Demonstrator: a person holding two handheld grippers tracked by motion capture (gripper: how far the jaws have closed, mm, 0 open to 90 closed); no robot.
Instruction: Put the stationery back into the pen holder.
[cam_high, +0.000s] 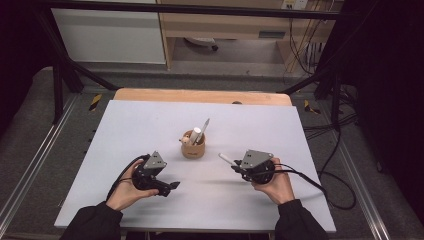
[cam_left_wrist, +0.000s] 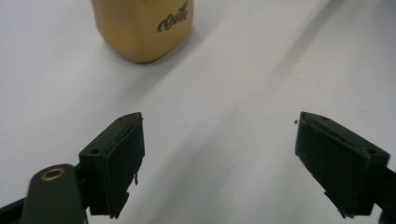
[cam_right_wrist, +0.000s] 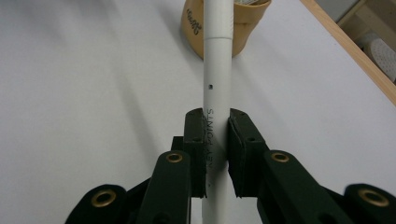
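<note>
The right claw (cam_right_wrist: 216, 154) pinches a white pen (cam_right_wrist: 217, 84), its tip cut off.

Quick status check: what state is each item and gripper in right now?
Left gripper: open, nothing between its jaws.
Right gripper: shut on the white pen.
White pen: clamped, tip pointing toward the holder.
Wooden pen holder: upright on the table, two pens inside.
</note>
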